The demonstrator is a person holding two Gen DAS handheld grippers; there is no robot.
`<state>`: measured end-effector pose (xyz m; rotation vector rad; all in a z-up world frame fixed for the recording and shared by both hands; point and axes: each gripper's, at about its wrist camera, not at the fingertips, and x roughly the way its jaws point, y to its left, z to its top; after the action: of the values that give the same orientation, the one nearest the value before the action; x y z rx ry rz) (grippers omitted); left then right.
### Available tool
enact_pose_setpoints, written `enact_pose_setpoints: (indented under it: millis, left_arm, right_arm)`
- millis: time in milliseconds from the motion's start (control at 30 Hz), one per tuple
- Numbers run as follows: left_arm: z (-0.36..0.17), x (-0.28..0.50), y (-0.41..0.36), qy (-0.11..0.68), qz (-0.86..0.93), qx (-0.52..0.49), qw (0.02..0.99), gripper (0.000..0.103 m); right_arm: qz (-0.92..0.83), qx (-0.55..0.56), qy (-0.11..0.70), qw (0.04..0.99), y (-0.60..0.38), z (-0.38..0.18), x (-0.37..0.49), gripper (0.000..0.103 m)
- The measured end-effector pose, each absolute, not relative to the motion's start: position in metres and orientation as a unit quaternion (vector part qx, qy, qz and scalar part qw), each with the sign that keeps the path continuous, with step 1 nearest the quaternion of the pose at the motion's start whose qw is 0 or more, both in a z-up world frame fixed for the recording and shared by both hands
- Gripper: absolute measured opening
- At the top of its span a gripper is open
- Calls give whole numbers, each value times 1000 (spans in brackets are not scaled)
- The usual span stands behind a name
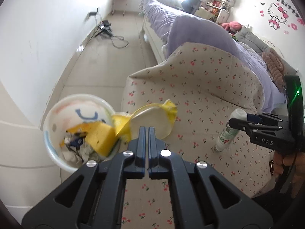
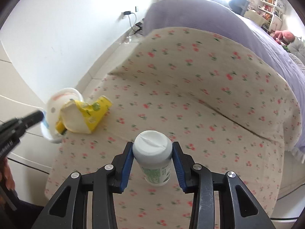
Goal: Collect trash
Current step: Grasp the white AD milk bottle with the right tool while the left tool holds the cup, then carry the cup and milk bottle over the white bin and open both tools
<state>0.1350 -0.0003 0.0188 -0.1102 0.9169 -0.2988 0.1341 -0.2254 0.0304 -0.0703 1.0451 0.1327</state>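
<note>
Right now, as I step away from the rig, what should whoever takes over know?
Left hand-held gripper: fingers nearly together, gripping the yellow carton beside the white bin.
Right hand-held gripper: closed around the white bottle, lifted off the cherry-print cover.
Done: the bin already holds trash.
Left: drop in the carton, then the bottle.

"Hello Kitty" on the wall sticker [image 1: 278, 9] — "DAS" on the right tongs [image 1: 246, 121]

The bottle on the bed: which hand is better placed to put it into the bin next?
Right. Its fingers already flank the bottle, while the left gripper is shut near the wrapper at the bin.
</note>
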Motion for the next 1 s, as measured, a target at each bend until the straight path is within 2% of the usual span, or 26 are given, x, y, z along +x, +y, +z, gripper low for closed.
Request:
enact_pose_setpoints:
  millis: [33,67,100,133,367,600,700,733,800,833,900,933,967,1000]
  left_arm:
    - [16,135,2,447,-143,-56,881,35]
    - [15,136,4,450,-138,-57,880,66]
    - [13,135,7,452,-127,-58,881,75]
    - [12,136,10,451,-119,-61,882,78]
    - [-4,158,6,462,-124,-85,874,78]
    - [-9,177,-45,418,-165,95,888,78]
    - [-16,186,-51,431,-188,104,877,77]
    - [-19,188,-51,438,-195,96,872,73]
    - [-25,191,-55,460,-212,84,858,54]
    - [-29,191,-58,473,-218,81,850,37]
    - [-35,191,-61,492,-221,72,839,33]
    - [-34,189,-61,493,-220,65,839,28]
    - [-33,188,-63,496,-224,55,837,18]
    - [-31,186,-64,498,-231,42,835,18]
  right_arm:
    - [67,-32,499,863,-220,30,137,41]
    - [70,-30,501,862,-217,26,140,41]
    - [71,-29,502,861,-215,23,142,41]
    - [70,-29,503,861,-212,21,144,41]
    - [54,-27,500,864,-211,12,150,41]
    - [39,11,507,861,-232,11,152,41]
    - [31,18,509,860,-239,9,155,41]
    - [29,20,510,860,-240,9,156,41]
    - [25,25,511,859,-243,7,158,41]
    - [25,27,511,859,-244,7,159,41]
    - [24,31,512,858,-246,6,160,41]
    - [24,31,512,858,-246,6,161,41]
    - [23,31,512,858,-246,6,161,41]
    - [23,31,511,858,-246,7,161,41]
